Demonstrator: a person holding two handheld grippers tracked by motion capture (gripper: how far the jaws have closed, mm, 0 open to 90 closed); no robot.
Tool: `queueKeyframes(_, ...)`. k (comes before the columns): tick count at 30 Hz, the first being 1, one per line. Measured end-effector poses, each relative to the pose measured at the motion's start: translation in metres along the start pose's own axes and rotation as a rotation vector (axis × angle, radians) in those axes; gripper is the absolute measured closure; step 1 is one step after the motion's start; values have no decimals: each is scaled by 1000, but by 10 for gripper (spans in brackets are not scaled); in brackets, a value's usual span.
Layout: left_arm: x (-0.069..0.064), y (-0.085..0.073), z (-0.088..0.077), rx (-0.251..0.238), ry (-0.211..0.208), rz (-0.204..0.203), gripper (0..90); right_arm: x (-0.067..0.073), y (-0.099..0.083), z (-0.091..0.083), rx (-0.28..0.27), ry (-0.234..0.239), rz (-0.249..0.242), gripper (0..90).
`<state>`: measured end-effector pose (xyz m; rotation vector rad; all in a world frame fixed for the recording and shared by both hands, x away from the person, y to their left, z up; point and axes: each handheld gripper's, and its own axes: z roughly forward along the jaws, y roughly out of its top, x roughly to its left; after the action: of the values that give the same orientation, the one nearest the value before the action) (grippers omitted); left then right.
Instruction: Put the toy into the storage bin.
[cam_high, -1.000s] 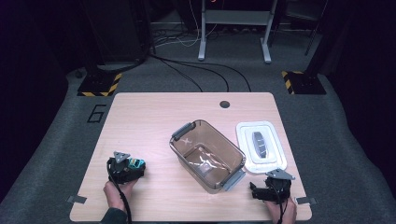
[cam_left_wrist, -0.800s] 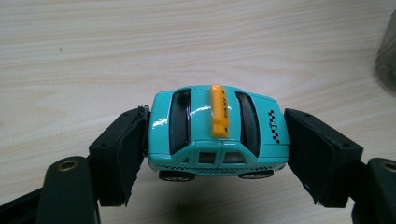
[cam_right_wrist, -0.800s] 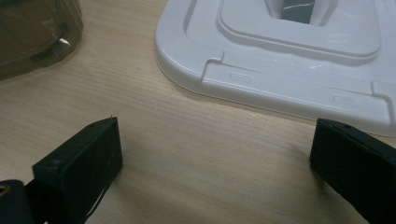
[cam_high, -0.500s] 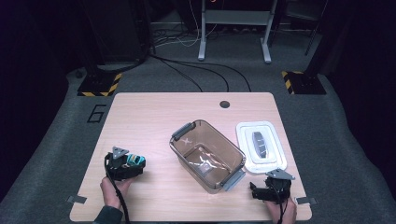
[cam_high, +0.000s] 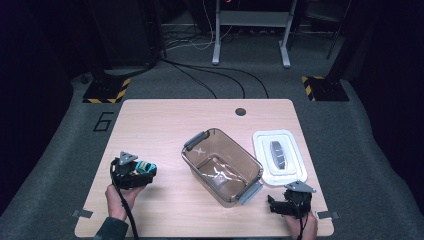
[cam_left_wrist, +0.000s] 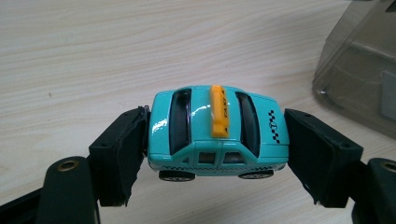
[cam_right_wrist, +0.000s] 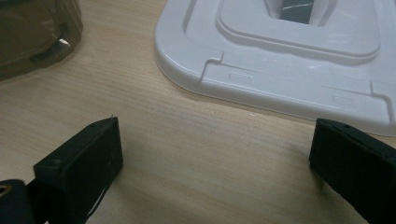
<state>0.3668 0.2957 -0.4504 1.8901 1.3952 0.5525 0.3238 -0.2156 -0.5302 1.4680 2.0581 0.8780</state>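
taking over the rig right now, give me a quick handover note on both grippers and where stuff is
Left gripper: shut on the teal toy taxi, gripped nose and tail, at the table's near left.
Right gripper: open, holding nothing, low over the table just in front of the white lid.
Clear bin: mid-table, lid off and lying to its right.
Done: taxi grasped.
Left, probably: put the taxi in the bin, then fit the lid.
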Motion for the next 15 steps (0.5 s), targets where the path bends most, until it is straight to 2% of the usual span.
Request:
queueKeyframes(2,-1,3,-1,4,-21,-6,245,0,0,0,0,-2,0,20)
queueKeyframes(15,-10,27,-9,-13,-34,37,245,0,0,0,0,-2,2,21)
